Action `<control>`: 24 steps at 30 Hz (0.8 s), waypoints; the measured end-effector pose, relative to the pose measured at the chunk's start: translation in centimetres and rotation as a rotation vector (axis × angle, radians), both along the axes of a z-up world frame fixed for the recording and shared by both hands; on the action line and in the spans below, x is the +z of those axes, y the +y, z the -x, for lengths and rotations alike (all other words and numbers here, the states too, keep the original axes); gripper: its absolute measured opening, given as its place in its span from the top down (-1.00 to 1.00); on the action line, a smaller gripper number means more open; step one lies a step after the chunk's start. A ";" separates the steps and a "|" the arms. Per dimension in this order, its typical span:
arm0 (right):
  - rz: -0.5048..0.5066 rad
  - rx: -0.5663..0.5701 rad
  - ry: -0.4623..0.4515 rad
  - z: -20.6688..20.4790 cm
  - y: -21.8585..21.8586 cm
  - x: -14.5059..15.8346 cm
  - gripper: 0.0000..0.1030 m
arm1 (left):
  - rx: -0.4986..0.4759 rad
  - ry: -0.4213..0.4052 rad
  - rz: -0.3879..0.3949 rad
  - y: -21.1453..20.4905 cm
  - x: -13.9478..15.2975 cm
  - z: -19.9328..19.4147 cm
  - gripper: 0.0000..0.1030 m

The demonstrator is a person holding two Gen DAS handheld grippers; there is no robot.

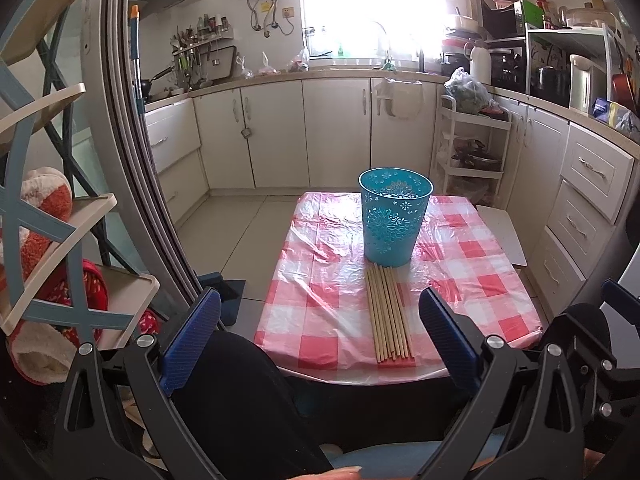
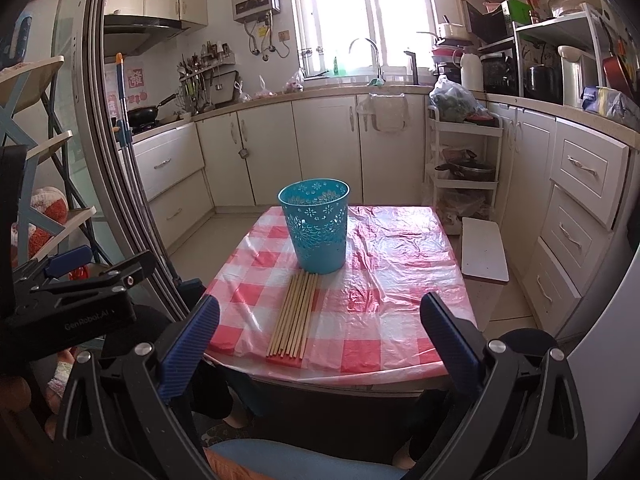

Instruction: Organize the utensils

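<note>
Several wooden chopsticks (image 1: pixel 390 314) lie side by side in a neat row on the tabletop (image 1: pixel 320 280), their near ends close to its near edge and their far ends reaching the foot of a turquoise cut-out holder (image 1: pixel 394 220). That holder stands upright toward the middle of the pink-and-white checked plastic cover. I hold my left hand-held gripper (image 1: pixel 320 344) short of the near edge, blue pads spread wide, gripping nothing. My right hand-held gripper (image 2: pixel 320 346) hangs beside it, likewise spread and empty, with the chopsticks lying between and beyond its fingers. A white board (image 2: pixel 484 254) sits off the tabletop's right side. Cream kitchen cabinets (image 2: pixel 328 148) line the far wall.
</note>
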State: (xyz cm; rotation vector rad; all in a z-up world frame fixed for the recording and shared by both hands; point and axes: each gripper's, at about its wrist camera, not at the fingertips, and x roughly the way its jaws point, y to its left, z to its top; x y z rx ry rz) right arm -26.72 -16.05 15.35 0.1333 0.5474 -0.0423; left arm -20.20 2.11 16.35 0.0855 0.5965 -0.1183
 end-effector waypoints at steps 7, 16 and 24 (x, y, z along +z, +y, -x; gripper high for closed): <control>-0.001 -0.007 0.028 -1.4 -1.1 -1.3 -0.87 | -0.015 0.046 0.007 -0.5 -1.4 -1.4 -0.85; -0.043 0.065 0.212 -10.8 -2.0 -8.5 -0.35 | -0.013 0.171 -0.003 -1.2 -5.6 -6.2 -0.85; -0.143 0.109 0.389 -20.0 -1.3 -15.3 0.46 | -0.019 0.242 0.000 -1.4 -8.7 -10.7 -0.85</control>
